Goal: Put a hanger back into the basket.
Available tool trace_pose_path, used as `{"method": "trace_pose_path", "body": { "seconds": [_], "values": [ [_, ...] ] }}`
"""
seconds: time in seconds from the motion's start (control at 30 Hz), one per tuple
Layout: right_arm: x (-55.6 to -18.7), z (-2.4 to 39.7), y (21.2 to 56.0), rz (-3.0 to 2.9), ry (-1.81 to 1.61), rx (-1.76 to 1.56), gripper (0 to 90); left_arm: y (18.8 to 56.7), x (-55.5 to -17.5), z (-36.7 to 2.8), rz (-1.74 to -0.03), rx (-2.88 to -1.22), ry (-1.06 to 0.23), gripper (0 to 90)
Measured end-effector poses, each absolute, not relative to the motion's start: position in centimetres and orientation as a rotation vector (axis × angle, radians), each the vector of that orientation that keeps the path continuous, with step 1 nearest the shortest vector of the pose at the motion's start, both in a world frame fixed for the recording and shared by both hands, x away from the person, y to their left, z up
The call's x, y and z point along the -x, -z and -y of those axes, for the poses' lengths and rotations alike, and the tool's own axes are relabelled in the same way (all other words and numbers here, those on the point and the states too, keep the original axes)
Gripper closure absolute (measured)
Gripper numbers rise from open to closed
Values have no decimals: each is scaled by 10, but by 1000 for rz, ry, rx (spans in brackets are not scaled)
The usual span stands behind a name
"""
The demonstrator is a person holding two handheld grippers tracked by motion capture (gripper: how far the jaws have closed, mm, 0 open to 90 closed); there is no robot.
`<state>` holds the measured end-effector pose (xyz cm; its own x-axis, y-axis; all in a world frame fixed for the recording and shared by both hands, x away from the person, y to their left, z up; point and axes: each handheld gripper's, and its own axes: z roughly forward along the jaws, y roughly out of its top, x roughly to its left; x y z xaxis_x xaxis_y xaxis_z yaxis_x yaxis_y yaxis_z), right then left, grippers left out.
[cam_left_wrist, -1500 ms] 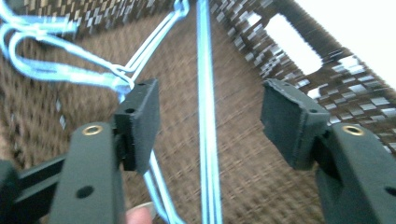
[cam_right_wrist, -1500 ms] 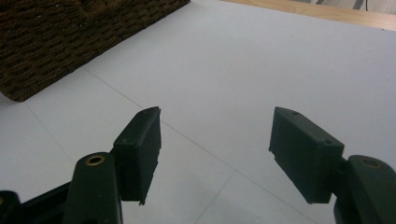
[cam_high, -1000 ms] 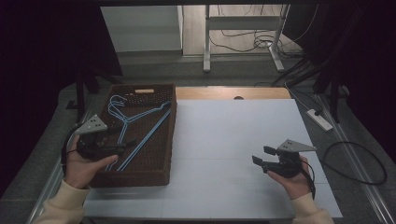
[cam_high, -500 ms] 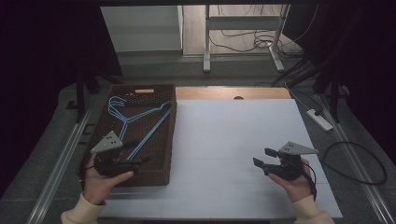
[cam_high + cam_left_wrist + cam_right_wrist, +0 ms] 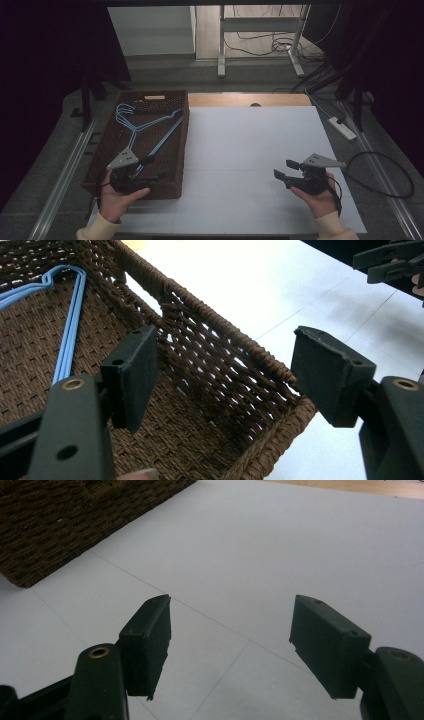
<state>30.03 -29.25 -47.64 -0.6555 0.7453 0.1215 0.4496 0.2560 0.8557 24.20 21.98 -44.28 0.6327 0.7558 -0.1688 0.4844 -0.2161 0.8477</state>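
At the left, the left gripper (image 5: 150, 170) has come back toward the person and sunk since the earlier frames: it was over the middle of the wicker basket (image 5: 102, 150) beside the blue hangers (image 5: 145, 127), and now it hangs at the basket's near right corner. Its jaws are spread wide and grasp nothing; in the left gripper view they straddle the basket's right wall (image 5: 220, 365), one jaw inside, one out over the white tabletop (image 5: 280, 280). The hangers lie flat on the basket floor, well behind the gripper, hooks toward the far left corner. They are thin, pale blue wire, stacked so closely that their number cannot be told; one long arm (image 5: 70, 325) runs along the weave. The basket itself is dark brown and sits at the tabletop's left edge. Far right, the right gripper (image 5: 286, 171) has kept its place above the bare tabletop (image 5: 240, 140), jaws released and empty.
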Motion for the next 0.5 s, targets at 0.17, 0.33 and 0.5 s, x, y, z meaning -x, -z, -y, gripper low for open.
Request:
{"method": "trace_pose_path", "body": {
  "seconds": [0.17, 0.33, 0.5],
  "values": [
    [-300, 293, 476, -2219, -1359, -1101, 336, 442, -241, -222, -980, -1856, -364, 285],
    [-300, 294, 475, -2213, -1361, -1096, 336, 442, -241, -222, -972, -1855, -369, 285],
    [-300, 294, 474, -2211, -1362, -1088, 336, 441, -241, -223, -970, -1859, -374, 286]
  ]
}}
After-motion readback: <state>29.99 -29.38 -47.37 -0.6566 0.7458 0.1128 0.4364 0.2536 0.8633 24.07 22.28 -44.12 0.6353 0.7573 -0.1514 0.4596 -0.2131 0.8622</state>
